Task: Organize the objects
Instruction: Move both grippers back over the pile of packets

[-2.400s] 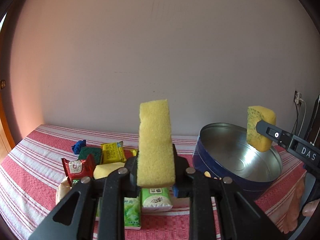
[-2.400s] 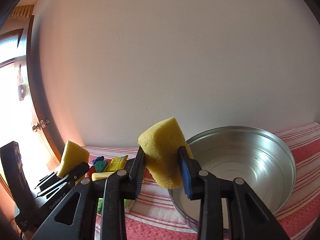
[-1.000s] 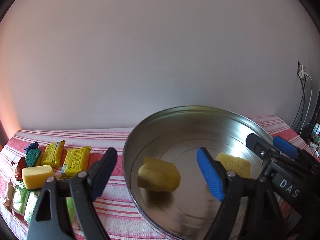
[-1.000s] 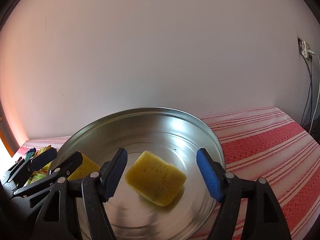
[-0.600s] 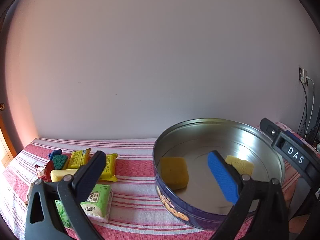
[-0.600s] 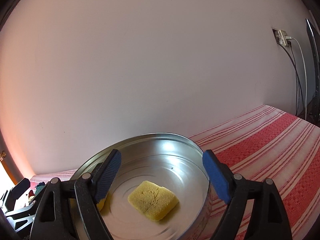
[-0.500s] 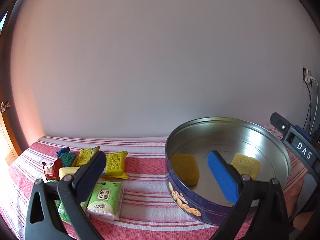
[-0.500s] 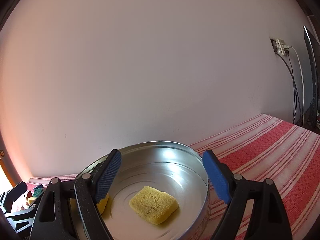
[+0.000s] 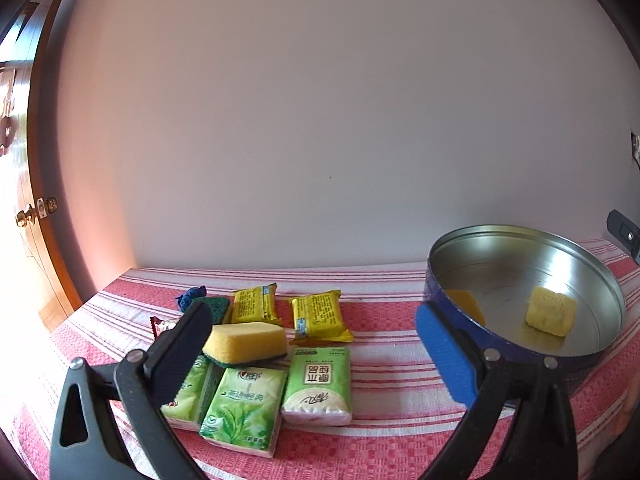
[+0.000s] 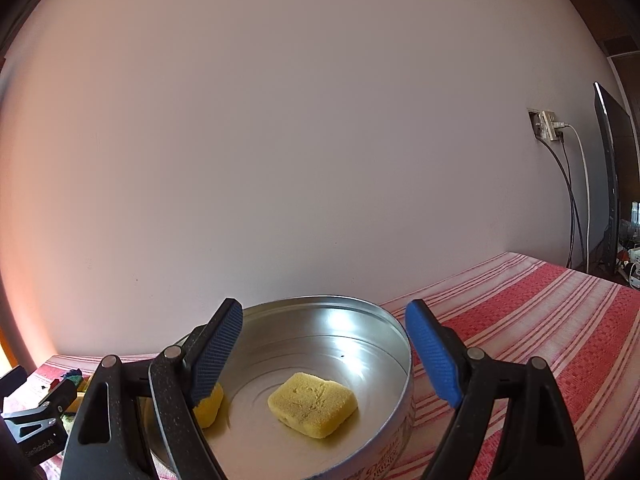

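Yellow sponges: two already in the round metal tin (image 10: 400,344), one flat mid-floor (image 10: 313,410), the other (image 10: 209,406) against the tin's left wall, partly hidden behind the right gripper's left finger. In the left wrist view the tin (image 9: 592,264) sits at the right of the frame with both sponges inside.

Still out on the striped tablecloth (image 9: 380,320), lower left of that frame: a yellow sponge with a green scrub base (image 9: 245,342), two yellow snack packets (image 9: 318,314), three green tissue packs (image 9: 318,384), a dark green scourer and a blue item behind, a red wrapper mostly hidden. So an early stage by the look of it, most of the pile left.

Left gripper (image 9: 312,360): jaws spread wide, nothing between them, aimed at the pile, sponge just past its left finger, no contact.

Right gripper (image 10: 324,356): jaws have just been opening, now wide, empty, hanging over the tin's near rim.
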The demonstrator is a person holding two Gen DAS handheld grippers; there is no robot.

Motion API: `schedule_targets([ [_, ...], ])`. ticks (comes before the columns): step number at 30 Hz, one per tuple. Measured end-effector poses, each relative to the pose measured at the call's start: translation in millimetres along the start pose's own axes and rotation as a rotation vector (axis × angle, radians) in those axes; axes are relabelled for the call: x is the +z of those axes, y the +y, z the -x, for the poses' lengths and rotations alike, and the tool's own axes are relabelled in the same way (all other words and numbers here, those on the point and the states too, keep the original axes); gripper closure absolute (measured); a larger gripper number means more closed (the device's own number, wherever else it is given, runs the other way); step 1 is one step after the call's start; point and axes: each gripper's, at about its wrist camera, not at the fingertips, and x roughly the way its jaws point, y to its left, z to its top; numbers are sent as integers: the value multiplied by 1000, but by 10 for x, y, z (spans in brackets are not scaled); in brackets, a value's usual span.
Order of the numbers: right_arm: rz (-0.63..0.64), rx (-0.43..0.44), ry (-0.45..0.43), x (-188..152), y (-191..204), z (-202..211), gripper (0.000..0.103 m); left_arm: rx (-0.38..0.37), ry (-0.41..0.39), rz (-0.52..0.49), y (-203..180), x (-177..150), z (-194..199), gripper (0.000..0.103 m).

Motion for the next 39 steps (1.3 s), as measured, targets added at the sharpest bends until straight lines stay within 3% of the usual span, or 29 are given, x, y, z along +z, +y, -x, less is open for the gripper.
schedule_targets([
  [12, 80, 59, 35, -151, 499, 175, 18, 34, 16, 33, 518, -69, -16, 0],
  [23, 111, 171, 128, -364, 1095, 217, 18, 80, 44, 66, 1057, -114, -65, 0],
  [29, 194, 229, 170, -501, 1500, 246, 18, 110, 69, 110, 1473, -152, -130, 0],
  [39, 246, 366, 417, -797, 2108, 147, 18, 215, 178, 212, 2194, -194, -320, 1],
])
